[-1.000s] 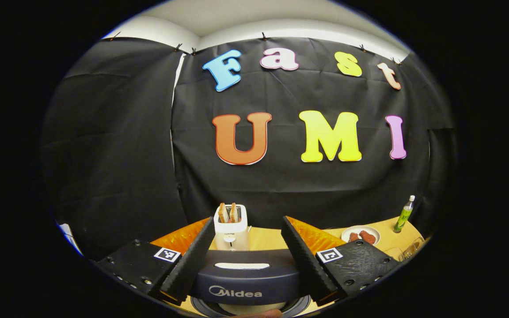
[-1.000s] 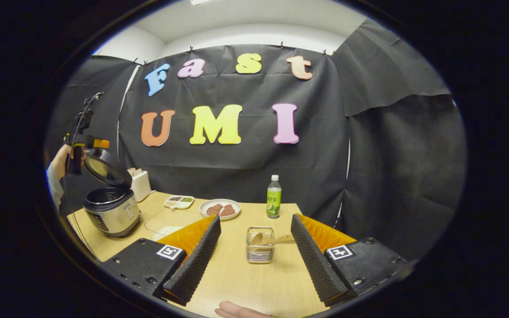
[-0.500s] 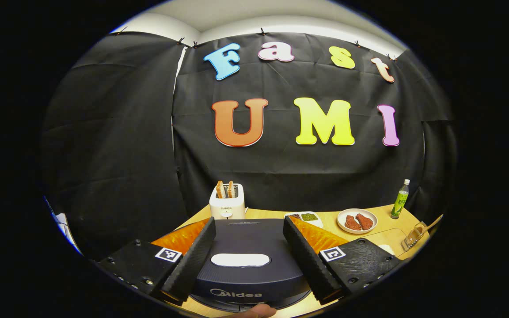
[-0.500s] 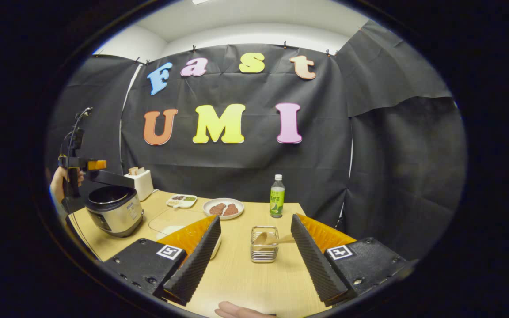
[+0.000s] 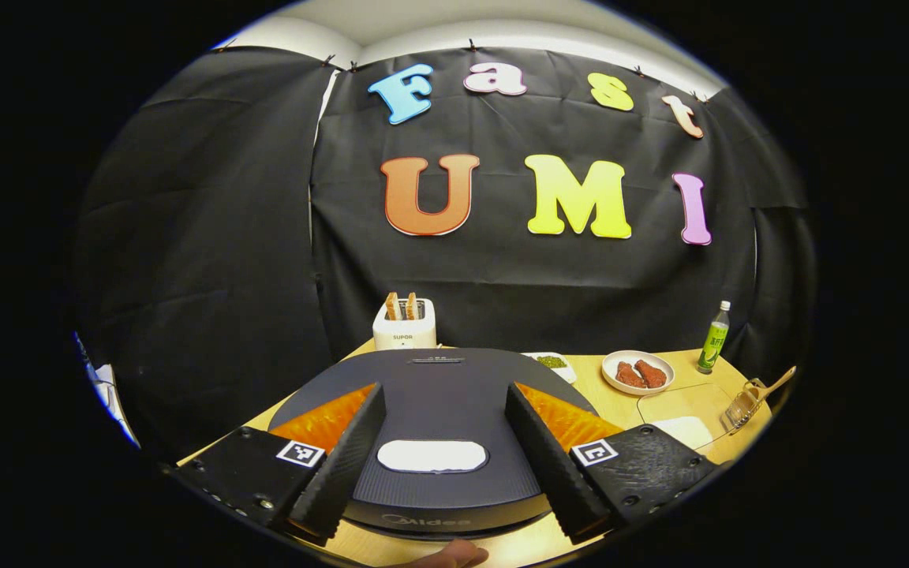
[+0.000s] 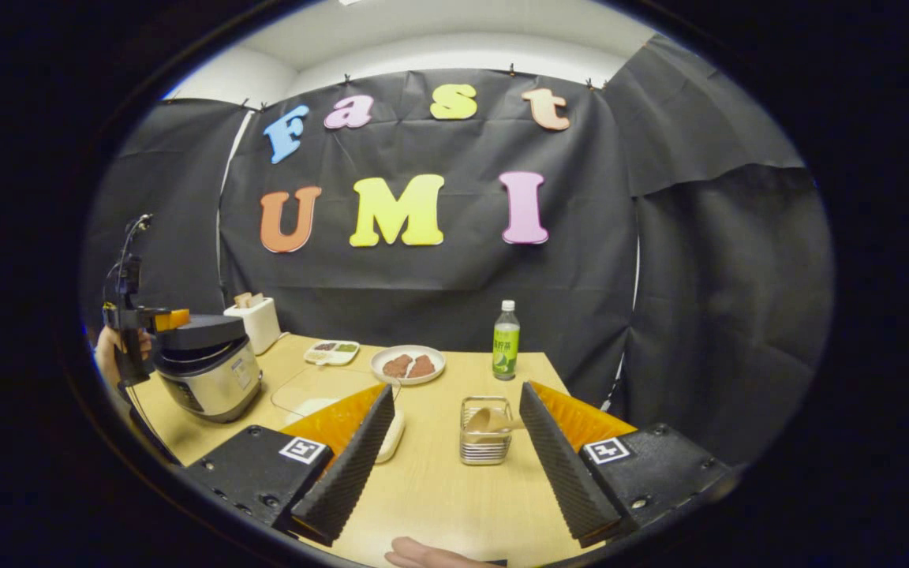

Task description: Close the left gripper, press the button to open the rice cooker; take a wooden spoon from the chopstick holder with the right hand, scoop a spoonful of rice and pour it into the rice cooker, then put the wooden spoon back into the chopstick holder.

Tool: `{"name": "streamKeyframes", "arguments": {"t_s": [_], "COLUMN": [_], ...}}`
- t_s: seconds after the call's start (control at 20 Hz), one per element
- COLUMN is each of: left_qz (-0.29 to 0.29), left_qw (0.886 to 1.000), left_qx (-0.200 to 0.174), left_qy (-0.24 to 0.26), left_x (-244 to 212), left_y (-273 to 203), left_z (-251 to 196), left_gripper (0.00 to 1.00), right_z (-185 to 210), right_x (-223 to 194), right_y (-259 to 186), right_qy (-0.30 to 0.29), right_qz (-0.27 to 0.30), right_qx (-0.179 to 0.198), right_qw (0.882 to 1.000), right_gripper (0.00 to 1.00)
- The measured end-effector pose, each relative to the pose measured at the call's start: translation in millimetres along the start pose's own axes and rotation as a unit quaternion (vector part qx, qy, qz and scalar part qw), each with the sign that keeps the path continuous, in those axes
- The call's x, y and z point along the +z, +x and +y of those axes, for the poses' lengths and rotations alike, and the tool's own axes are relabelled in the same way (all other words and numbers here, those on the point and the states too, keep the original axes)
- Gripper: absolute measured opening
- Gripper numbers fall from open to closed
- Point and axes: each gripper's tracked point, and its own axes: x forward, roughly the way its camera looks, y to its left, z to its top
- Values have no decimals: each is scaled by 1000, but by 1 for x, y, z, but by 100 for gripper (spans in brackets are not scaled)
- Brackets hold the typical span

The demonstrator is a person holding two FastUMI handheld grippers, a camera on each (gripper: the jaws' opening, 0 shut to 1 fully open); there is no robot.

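Tabletop (image 6: 439, 489), spread left tongs (image 5: 443, 461) over cooker lid (image 5: 431, 394)

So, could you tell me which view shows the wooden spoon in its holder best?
The right gripper view: the wooden spoon sits centred between that gripper's fingers. The left gripper view shows it small at the right edge.

A pale wooden counter (image 6: 439, 481) carried everything. At its left end stood the rice cooker (image 6: 206, 375), lid down, with a white toaster (image 6: 256, 322) behind it near the cloth wall. A small divided dish (image 6: 332, 352) and a plate of reddish food (image 6: 408, 364) lay side by side toward the back, a green bottle (image 6: 506, 341) upright beside them. The wire chopstick holder (image 6: 486, 431) stood nearer, the wooden spoon (image 6: 490, 420) in it. A clear board (image 6: 320, 388) lay flat between cooker and holder.
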Motion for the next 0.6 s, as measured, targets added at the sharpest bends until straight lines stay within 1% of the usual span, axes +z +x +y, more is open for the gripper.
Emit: {"name": "streamKeyframes", "arguments": {"t_s": [0.25, 0.35, 0.45, 0.6], "left_qz": [8, -7, -15, -27], "left_qw": [1000, 1000, 1000, 999], "left_qx": [3, 5, 9, 13], "left_qy": [-1, -5, -18, -16], "left_x": [-23, -22, -24, -25], "left_y": [-1, -3, -2, -2], "left_z": [-2, -1, 0, -2], "left_gripper": [99, 100, 99, 100], "right_z": [13, 16, 15, 13], "right_x": [-13, -16, -14, -9], "right_y": [8, 11, 12, 12], "right_qy": [20, 25, 28, 27], "right_qz": [27, 33, 28, 12], "right_qx": [27, 32, 32, 23], "right_qw": [999, 999, 999, 999], "right_gripper": [100, 100, 100, 100]}}
